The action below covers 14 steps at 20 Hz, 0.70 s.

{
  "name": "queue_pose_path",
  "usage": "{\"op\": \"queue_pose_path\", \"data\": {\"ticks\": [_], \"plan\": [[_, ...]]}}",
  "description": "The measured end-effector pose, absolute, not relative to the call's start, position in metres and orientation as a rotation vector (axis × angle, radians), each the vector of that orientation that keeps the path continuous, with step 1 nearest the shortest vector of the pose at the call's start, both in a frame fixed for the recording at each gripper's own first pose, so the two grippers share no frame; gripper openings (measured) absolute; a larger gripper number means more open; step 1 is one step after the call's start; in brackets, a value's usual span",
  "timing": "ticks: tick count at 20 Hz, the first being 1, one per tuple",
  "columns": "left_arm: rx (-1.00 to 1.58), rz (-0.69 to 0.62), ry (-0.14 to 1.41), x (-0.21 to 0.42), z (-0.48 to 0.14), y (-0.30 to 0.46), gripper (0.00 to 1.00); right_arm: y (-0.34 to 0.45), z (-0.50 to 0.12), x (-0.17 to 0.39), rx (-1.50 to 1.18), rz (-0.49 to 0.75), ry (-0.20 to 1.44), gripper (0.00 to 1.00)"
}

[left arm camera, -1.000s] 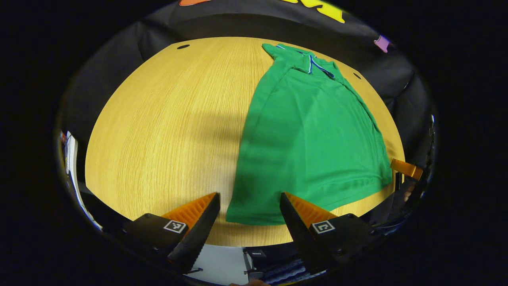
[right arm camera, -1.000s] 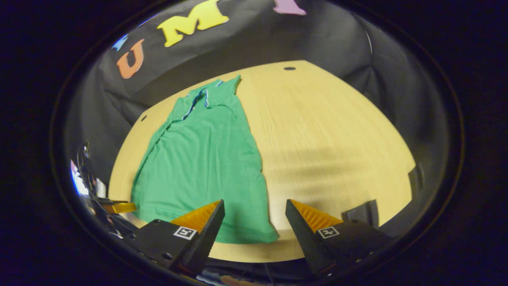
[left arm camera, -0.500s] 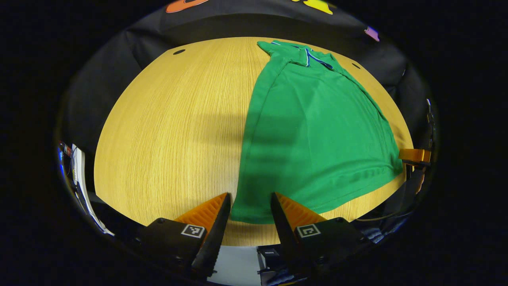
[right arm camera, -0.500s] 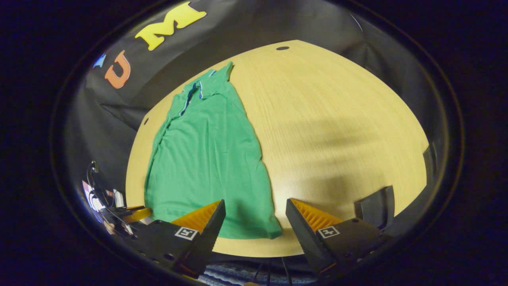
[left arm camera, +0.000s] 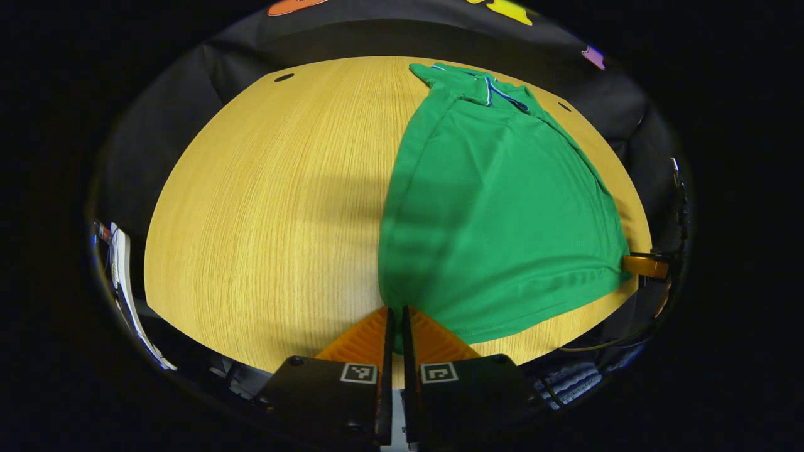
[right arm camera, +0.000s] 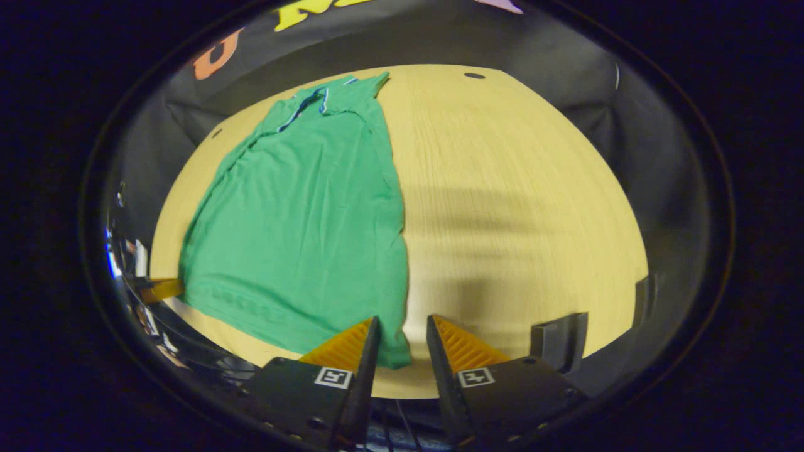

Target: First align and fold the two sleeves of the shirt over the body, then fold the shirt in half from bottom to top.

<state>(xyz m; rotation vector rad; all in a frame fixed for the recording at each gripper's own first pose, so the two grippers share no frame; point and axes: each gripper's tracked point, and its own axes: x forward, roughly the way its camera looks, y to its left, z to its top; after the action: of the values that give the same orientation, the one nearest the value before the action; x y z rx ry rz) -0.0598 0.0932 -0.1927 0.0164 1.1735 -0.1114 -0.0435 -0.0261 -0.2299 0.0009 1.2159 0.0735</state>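
Left gripper view: the left gripper (left arm camera: pixel 394 314) is sitting at the near table edge with its two fingers pressed together on the near corner of the green shirt (left arm camera: pixel 496 207); a thin strip of green fabric is showing in the narrow slit between them. From that corner the hem is running rightward to the other gripper's finger (left arm camera: pixel 642 265), which is touching the hem's far corner at the view's right edge. The shirt is lying flat on the wooden table (left arm camera: pixel 270 207), narrowed lengthwise, with its blue-and-white trimmed collar (left arm camera: pixel 496 94) pointing toward the far table edge.

Right gripper view: the right gripper (right arm camera: pixel 402 329) is hovering at the near table edge with its jaws partly apart, straddling the shirt's (right arm camera: pixel 301 213) near right hem corner; the fabric is lying against the left finger, while bare table (right arm camera: pixel 515 188) is showing in front of the right finger. Whether the fingers are pressing the cloth cannot be told. A dark bracket (right arm camera: pixel 559 339) is standing at the table rim to the right. Farther off, the collar (right arm camera: pixel 314 103) is lying near the far edge.
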Motion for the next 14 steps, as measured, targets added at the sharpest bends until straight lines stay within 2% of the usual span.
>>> {"op": "queue_pose_path", "data": {"ticks": [1,4,5,10,14], "plan": [[0.019,-0.113,1.171,-0.060,-0.191,0.092,0.08,-0.025,-0.228,-0.043,-0.006,0.075,1.219,0.37],[0.017,-0.111,1.166,-0.058,-0.193,0.091,0.06,-0.010,-0.229,-0.047,0.048,0.122,1.257,0.33],[0.017,-0.109,1.166,-0.059,-0.192,0.091,0.06,-0.009,-0.233,-0.045,0.043,0.135,1.249,0.01],[-0.027,-0.127,1.122,-0.058,-0.191,0.080,0.04,-0.018,-0.221,-0.040,-0.015,0.120,1.190,0.00],[-0.083,-0.140,1.035,-0.054,-0.183,0.071,0.03,-0.017,-0.182,-0.028,0.016,0.142,1.017,0.00]]}}
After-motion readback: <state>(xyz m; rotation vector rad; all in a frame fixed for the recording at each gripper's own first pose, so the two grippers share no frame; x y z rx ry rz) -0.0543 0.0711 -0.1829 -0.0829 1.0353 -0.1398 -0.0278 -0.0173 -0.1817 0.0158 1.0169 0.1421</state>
